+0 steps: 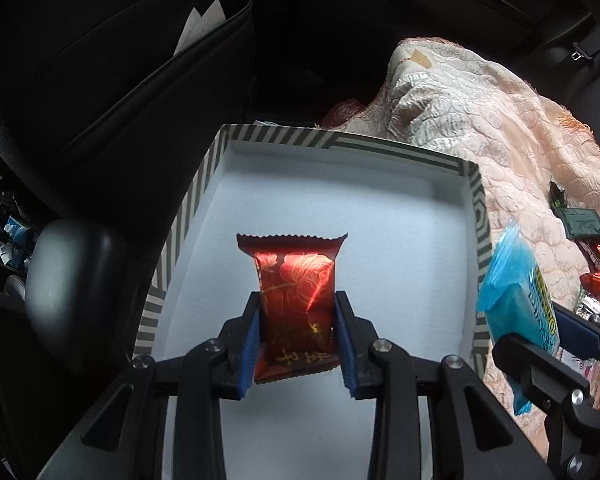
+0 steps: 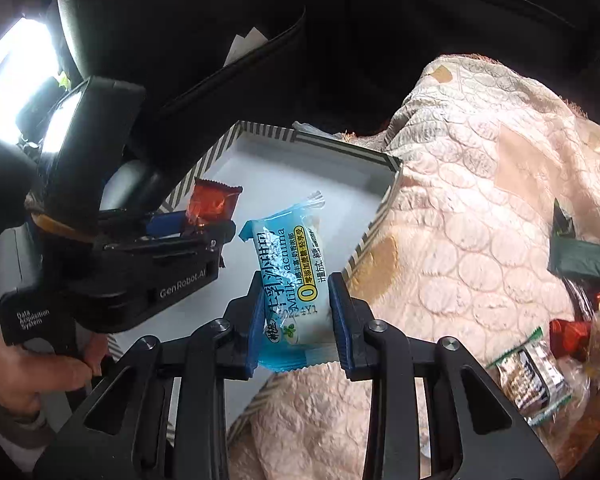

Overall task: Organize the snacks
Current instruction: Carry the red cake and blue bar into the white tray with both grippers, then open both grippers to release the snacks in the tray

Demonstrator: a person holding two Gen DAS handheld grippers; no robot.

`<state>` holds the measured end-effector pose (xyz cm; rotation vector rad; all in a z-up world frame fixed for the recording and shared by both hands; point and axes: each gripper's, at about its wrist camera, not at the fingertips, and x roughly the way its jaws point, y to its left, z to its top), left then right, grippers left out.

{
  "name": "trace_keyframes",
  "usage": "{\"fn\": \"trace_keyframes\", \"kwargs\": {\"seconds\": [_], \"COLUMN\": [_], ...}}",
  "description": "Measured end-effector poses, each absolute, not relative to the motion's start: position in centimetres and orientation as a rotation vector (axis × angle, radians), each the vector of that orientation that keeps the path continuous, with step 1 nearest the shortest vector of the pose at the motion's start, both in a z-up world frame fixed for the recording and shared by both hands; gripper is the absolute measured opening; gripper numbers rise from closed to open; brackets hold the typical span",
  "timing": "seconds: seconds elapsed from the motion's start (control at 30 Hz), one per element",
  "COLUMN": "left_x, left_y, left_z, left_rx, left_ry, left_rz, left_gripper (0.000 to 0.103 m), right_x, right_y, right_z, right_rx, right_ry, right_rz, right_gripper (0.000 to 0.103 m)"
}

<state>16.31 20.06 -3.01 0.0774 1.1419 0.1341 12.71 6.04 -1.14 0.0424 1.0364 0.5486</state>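
My left gripper (image 1: 296, 300) is shut on a red snack pack with gold flower print (image 1: 296, 284), held above the white floor of a shallow box with a striped rim (image 1: 188, 200). In the right wrist view the same red pack (image 2: 214, 200) sticks out of the left gripper (image 2: 188, 224) over the box (image 2: 260, 134). My right gripper (image 2: 292, 282) is shut on a blue and white milk snack pack (image 2: 288, 276), hanging over the box's near right edge. That blue pack (image 1: 516, 300) also shows at the right of the left wrist view.
A peach quilted blanket (image 2: 480, 200) covers the seat to the right of the box. A pile of loose snacks (image 2: 540, 360) lies on it at the far right, with dark green packs (image 1: 580, 224) among them. A dark car seat back (image 1: 120, 80) and its pocket stand on the left.
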Motion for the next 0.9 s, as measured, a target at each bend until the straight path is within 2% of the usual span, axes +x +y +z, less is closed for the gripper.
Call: {"fn": "trace_keyframes", "kwargs": {"seconds": [0.23, 0.6, 0.67, 0.7, 0.73, 0.9], "left_x": [18.2, 19.2, 19.2, 19.2, 19.2, 18.6], "left_y": [21.3, 21.8, 21.9, 21.9, 21.9, 22.2], "left_z": [-4.7, -6.1, -6.2, -6.3, -6.3, -6.2], "left_rx": [0.057, 0.086, 0.096, 0.100, 0.099, 0.081], "left_ry": [1.163, 1.164, 1.160, 1.159, 1.156, 1.148], "left_rz": [0.141, 0.150, 0.159, 0.163, 0.166, 0.148], "left_gripper": [0.036, 0.039, 0.048, 0.066, 0.078, 0.088], "right_x": [16.8, 18.5, 18.5, 18.4, 18.3, 17.5], "right_y": [9.3, 9.7, 9.7, 9.7, 9.8, 8.8], "right_z": [-2.6, -5.1, -5.2, -5.2, -5.2, -4.7], "right_rx": [0.010, 0.012, 0.026, 0.030, 0.034, 0.057], "right_ry": [1.074, 1.135, 1.143, 1.143, 1.143, 1.117], "right_rz": [0.507, 0.480, 0.487, 0.490, 0.498, 0.490], "right_gripper": [0.029, 0.029, 0.029, 0.030, 0.030, 0.035]}}
